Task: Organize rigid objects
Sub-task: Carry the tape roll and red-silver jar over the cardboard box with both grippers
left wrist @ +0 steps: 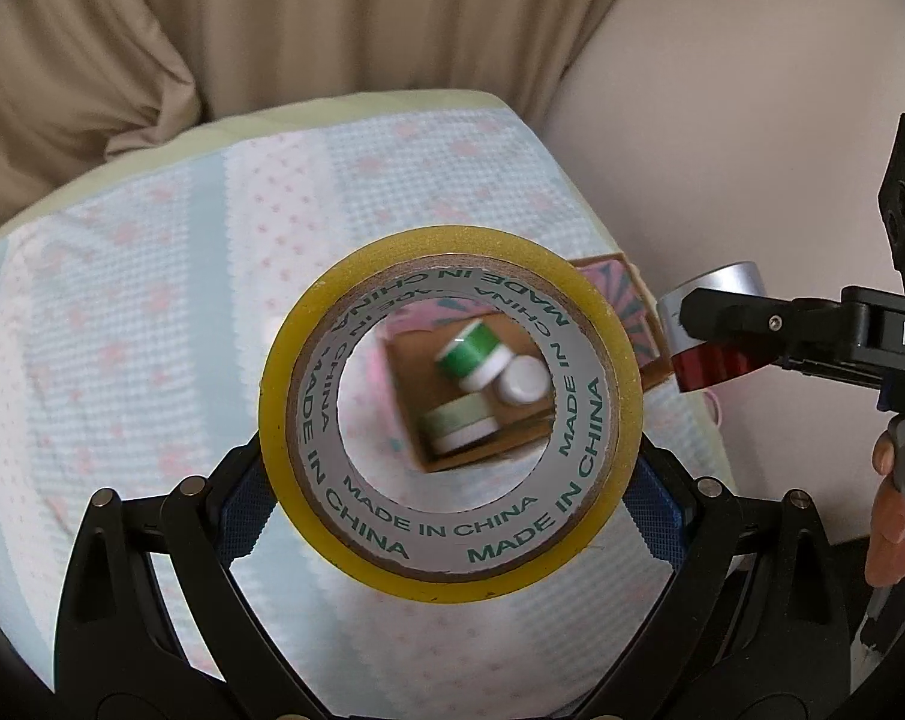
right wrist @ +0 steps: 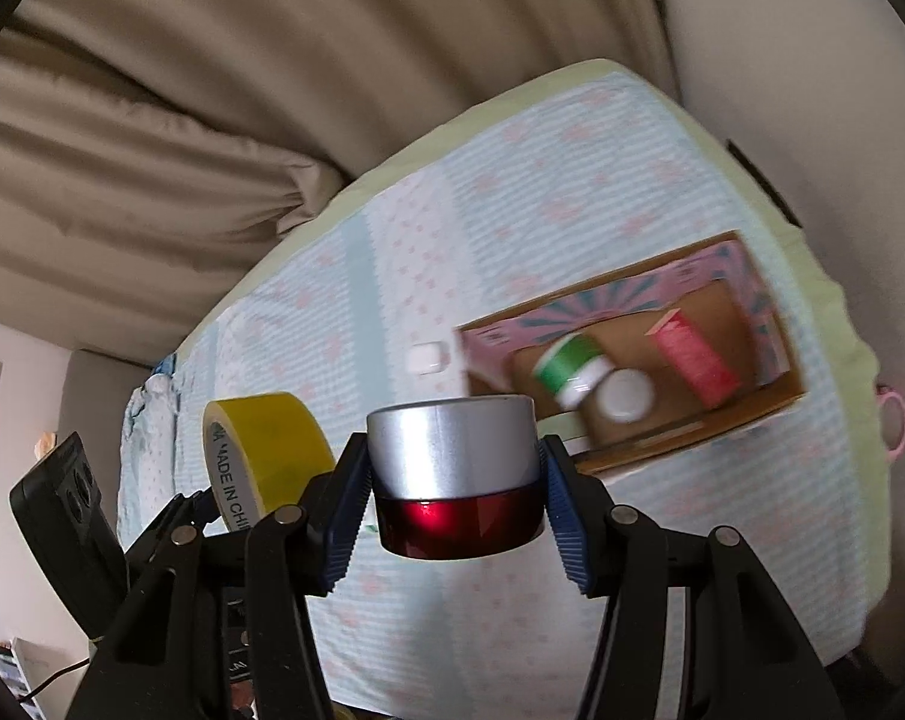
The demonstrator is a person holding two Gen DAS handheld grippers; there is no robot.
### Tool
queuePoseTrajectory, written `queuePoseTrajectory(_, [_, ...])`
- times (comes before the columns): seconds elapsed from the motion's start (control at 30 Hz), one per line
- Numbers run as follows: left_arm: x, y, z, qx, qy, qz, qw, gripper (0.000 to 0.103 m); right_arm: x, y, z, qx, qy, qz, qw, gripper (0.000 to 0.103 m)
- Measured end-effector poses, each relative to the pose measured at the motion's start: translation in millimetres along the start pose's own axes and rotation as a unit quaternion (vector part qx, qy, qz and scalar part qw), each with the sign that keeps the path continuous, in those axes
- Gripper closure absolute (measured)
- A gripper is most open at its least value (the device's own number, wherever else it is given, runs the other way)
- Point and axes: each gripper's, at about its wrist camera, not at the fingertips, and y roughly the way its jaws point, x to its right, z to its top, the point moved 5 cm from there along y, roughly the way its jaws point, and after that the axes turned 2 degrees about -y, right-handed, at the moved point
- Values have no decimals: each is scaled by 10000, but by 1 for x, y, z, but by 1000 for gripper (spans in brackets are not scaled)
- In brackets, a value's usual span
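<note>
Left gripper (left wrist: 449,480) pitched steeply downward, clamped on yellow tape roll (left wrist: 449,414) held aloft above the cardboard box (right wrist: 632,384). Right gripper (right wrist: 455,480) likewise angled down, clamped on silver-lidded red jar (right wrist: 455,474), box at two o'clock.

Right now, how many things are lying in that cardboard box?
4 visible: a dark green spool, a white cap, a red spool, and a light green roll; more may be hidden.
</note>
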Motion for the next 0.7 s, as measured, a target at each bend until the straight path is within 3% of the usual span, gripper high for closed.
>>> queuePoseTrajectory(0.33, [55, 83, 10, -395, -38, 8, 9992, 7, 98, -3, 37, -156, 120, -190, 9996, 52])
queuePoseTrajectory(0.7, [77, 205, 31, -1066, 356, 309, 9932, 7, 168, 77, 77, -669, -166, -566, 9960, 52])
